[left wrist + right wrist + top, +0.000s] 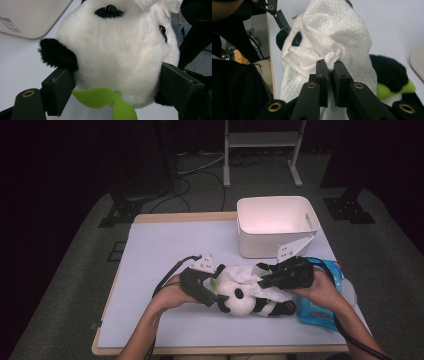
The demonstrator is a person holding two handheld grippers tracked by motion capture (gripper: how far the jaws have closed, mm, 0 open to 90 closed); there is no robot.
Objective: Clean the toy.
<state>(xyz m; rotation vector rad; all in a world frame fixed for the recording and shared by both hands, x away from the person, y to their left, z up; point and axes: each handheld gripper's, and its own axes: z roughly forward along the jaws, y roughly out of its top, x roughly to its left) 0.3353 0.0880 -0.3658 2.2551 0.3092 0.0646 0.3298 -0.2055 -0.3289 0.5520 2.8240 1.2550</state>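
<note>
- Left gripper [212,295] fingers [58,91] clamp the panda [240,296] by its head, one pad on each side.
- Right gripper [262,282] fingers [322,75] pinch a white wipe [332,35] draped over the panda's face.
- Panda lies on the table [165,245], near edge, right of centre.
- White bin [275,222] stands just beyond; a blue pack [325,305] lies to the right.
</note>
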